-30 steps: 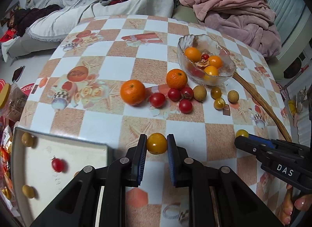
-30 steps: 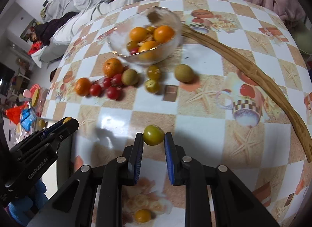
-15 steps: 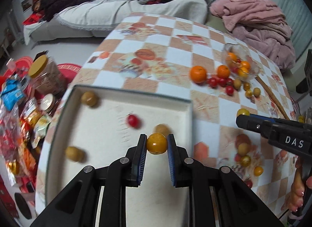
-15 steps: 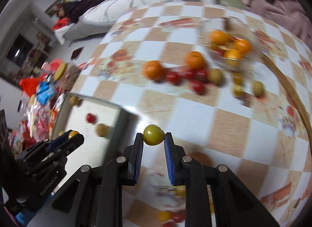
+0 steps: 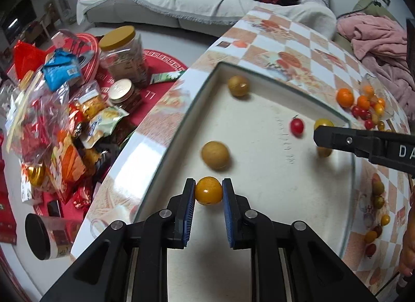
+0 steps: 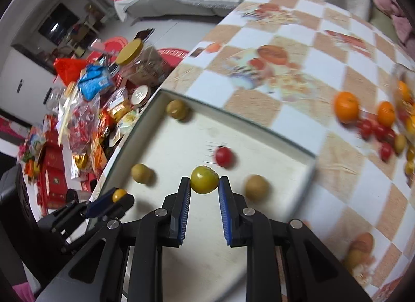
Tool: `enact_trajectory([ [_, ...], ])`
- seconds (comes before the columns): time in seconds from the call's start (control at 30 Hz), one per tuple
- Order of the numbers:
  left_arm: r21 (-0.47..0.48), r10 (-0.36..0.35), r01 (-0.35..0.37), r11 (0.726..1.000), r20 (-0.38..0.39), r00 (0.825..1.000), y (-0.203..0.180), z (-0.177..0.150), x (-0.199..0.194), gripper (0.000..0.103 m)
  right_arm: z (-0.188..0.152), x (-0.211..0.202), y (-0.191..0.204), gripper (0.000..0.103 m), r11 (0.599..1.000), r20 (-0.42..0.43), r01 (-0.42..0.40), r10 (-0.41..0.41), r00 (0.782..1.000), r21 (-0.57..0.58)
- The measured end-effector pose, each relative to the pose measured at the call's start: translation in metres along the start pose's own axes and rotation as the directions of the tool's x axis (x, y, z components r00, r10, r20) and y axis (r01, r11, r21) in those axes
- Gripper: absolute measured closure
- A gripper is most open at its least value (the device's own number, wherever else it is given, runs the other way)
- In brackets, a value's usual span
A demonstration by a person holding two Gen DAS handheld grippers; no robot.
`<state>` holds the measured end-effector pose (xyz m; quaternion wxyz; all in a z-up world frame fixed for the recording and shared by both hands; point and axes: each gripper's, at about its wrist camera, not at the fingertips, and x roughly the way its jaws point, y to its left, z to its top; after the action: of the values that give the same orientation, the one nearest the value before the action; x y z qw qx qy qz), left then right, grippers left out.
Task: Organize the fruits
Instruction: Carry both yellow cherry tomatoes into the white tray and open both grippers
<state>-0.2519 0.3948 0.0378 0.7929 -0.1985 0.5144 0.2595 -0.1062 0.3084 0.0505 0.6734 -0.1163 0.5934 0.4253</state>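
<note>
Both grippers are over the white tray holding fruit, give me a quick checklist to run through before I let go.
1. Left gripper fingers clamp the orange-yellow fruit: ok.
2. Right gripper fingers clamp the yellow-green fruit: ok.
3. Both fruits are over the white tray, inside its rim: ok.
4. Landing spots clear of the three brown fruits, such as the nearest, and the red tomato: cannot tell, the right view is blurred.
5. Height above the tray floor low enough to release: cannot tell.
</note>
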Motion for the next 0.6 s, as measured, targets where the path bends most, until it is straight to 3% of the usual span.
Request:
enact_trajectory([
  [0.23,-0.005,0.031,-0.031,1.000,-0.023,0.999,0.010,-0.004,0.014,0.081,0.015,0.035,0.028,0.079,0.996,-0.041,0.029,-0.032,0.999,-0.080],
  [0.5,0.031,0.070,-0.069,0.997,-0.024,0.997,0.006,-0.006,0.018,0.080,0.019,0.055,0.033,0.078,0.990,-0.071,0.076,-0.085,0.994,-0.120],
  [0.57,0.034,0.083,-0.082,0.996,-0.027,0.996,0.006,-0.006,0.018,0.074,0.019,0.056,0.031,0.078,0.989,-0.072,0.080,-0.089,0.993,-0.125],
  [0.6,0.033,0.079,-0.078,0.996,-0.028,0.996,0.008,-0.005,0.018,0.064,0.019,0.056,0.031,0.078,0.988,-0.073,0.080,-0.090,0.993,-0.129],
])
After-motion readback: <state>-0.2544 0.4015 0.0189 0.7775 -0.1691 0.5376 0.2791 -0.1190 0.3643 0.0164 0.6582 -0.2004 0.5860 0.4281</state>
